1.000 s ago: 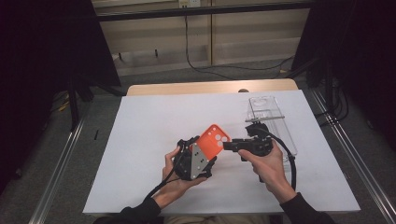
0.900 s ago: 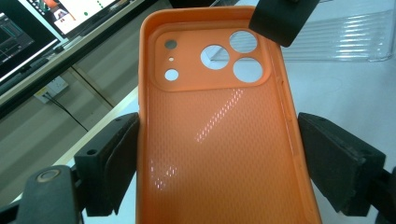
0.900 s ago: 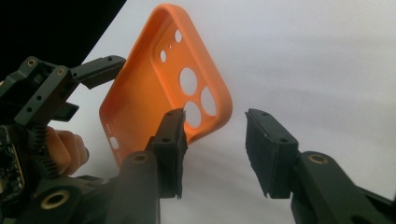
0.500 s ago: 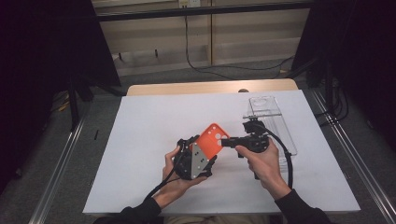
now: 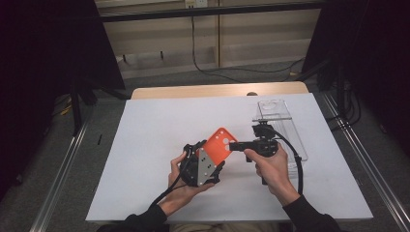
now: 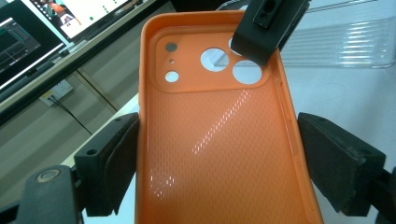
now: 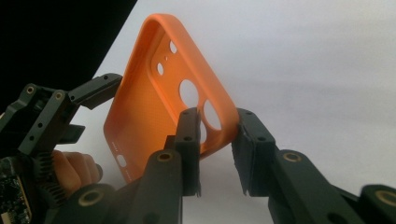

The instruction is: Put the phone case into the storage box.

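On the table (image 5: pixel 145 145), the phone case (image 5: pixel 220 145) stands tilted between my two grippers, near the middle. My left gripper (image 5: pixel 200 164) is on its left and lower side, my right gripper (image 5: pixel 237 145) on its right edge. The clear tray (image 5: pixel 283 121) lies behind my right gripper, toward the table's right side.

Black claws (image 5: pixel 227 150) with brass screws, trailing cables, dark sleeves.

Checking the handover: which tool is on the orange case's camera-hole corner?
The right tool: its jaws sit either side of the orange case rim beside the camera holes. The left tool instead clamps the two long sides lower down.
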### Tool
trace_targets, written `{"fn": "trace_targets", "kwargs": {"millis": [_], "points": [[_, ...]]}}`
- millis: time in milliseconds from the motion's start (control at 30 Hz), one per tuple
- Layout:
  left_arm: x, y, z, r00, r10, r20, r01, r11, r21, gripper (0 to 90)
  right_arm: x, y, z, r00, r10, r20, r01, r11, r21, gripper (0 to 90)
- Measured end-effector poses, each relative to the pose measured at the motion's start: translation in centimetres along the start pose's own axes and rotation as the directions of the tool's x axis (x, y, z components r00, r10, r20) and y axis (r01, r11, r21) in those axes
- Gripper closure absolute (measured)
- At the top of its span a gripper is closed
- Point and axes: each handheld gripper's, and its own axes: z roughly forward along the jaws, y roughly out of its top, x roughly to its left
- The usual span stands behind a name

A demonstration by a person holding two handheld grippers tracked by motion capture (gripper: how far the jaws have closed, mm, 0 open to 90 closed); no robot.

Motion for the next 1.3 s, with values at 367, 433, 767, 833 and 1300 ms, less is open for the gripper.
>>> {"fn": "trace_targets", "kwargs": {"millis": [367, 433, 767, 833, 1300], "points": [[0.0, -0.2, 0.5, 0.9997, -0.001, -0.023, 0.002, 0.9998, 0.018, 15.8, -0.2, -0.2, 0.0, 0.9993, 0.014, -0.034, -0.015, 0.999, -0.042, 79.6], [0.1, -0.3, 0.7, 0.9995, -0.015, -0.027, 0.015, 0.9997, 0.018, 15.7, -0.2, -0.2, 0.0, 0.999, 0.015, -0.042, -0.017, 0.998, -0.055, 80.8], [0.4, -0.4, 0.9, 0.9982, -0.06, -0.007, 0.06, 0.9982, 0.004, 15.3, 0.4, -0.3, -0.3, 0.9992, -0.022, -0.033, 0.019, 0.995, -0.097, 81.7], [0.5, -0.4, 0.9, 0.9978, -0.065, 0.013, 0.065, 0.9979, -0.008, 14.4, 0.4, -0.3, -0.3, 0.9988, -0.025, -0.042, 0.021, 0.995, -0.098, 81.8], [1.3, -0.6, 0.5, 0.9689, -0.211, 0.129, 0.218, 0.9749, -0.044, 3.6, 0.3, -0.2, -1.0, 0.9959, -0.09, 0.009, 0.09, 0.989, -0.121, 82.1]]}}
